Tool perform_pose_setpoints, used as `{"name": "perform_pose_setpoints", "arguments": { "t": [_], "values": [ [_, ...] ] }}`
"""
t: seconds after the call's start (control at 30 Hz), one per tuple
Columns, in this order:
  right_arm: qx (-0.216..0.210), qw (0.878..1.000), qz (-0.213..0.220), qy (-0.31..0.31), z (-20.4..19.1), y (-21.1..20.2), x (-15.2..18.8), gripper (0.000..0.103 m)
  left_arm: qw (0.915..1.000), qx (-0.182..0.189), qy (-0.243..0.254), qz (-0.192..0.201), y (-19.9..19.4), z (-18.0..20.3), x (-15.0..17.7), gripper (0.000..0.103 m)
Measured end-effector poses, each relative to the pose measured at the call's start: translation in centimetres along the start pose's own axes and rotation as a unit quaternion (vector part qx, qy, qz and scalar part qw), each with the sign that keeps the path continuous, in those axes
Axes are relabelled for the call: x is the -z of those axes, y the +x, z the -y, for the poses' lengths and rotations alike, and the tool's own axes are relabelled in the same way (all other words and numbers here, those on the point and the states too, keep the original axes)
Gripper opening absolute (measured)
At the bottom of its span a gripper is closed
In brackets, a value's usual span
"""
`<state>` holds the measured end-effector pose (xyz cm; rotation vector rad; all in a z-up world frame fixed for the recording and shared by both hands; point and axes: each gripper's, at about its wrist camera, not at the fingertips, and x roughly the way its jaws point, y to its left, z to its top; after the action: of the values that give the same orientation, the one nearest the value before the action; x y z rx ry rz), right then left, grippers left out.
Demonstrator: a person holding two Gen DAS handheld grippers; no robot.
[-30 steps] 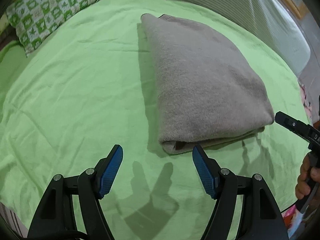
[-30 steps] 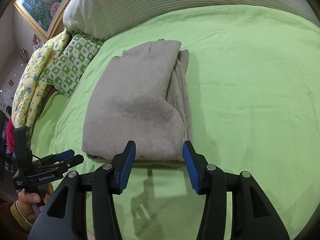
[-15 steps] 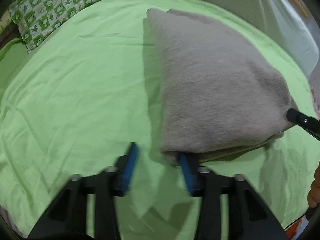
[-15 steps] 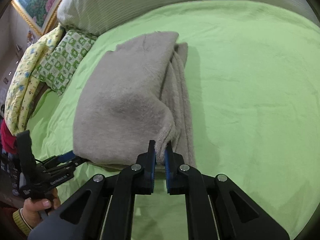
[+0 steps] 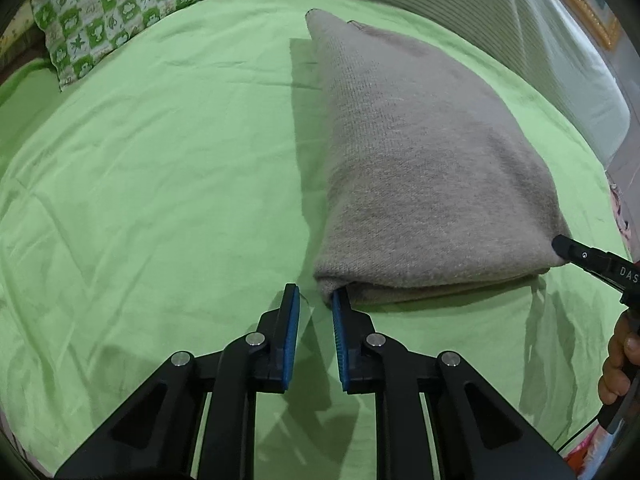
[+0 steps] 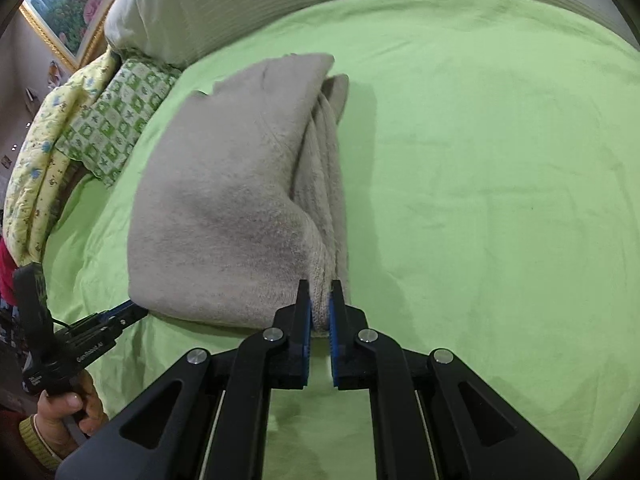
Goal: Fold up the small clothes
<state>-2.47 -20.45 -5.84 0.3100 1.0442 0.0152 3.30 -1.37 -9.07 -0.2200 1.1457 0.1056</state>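
While the right gripper (image 6: 320, 300) pinched the sweater (image 6: 240, 208) corner at 6 o'clock on the bed (image 6: 480, 160), we found the left gripper (image 5: 314, 304) half-spread, one pad under the hem; uneven lifting could spill the fold.

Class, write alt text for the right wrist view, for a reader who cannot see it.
The right gripper pinches the near right corner of a folded grey knit garment lying on a green bedsheet. The left gripper, held in a hand, reaches the near left corner; patterned pillows lie behind.
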Motion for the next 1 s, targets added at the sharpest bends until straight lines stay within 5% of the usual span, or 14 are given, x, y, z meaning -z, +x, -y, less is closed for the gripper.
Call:
{"name": "perform_pose_setpoints", "arguments": {
  "t": [0.33,0.43,0.47,0.5,0.57,1.0],
  "values": [
    [0.029,0.999,-0.019,-0.015,-0.6,-0.8,0.3,0.015,0.9999,-0.005,0.013,0.001,-1.2,-0.4,-0.6,0.017],
    [0.026,1.000,-0.014,-0.008,-0.4,-1.6,0.7,0.016,0.9999,0.003,0.001,0.014,-2.0,-0.7,-0.9,0.032],
    [0.026,1.000,-0.012,-0.007,-0.5,-1.8,0.9,0.019,0.9998,0.004,-0.003,0.018,-2.3,-0.7,-0.8,0.046],
    [0.027,1.000,-0.011,-0.005,-0.4,-2.0,1.0,0.027,0.9997,0.002,-0.006,0.023,-2.7,-0.8,-0.8,0.061],
    [0.019,1.000,0.001,0.002,-0.4,-2.5,1.4,0.039,0.9994,-0.004,-0.009,0.033,-3.6,-0.6,-0.8,0.071],
    [-0.011,0.998,0.061,-0.025,-3.2,-5.9,3.0,0.064,0.9960,-0.025,0.046,0.073,-7.6,2.9,-0.4,0.080]
  ]
}}
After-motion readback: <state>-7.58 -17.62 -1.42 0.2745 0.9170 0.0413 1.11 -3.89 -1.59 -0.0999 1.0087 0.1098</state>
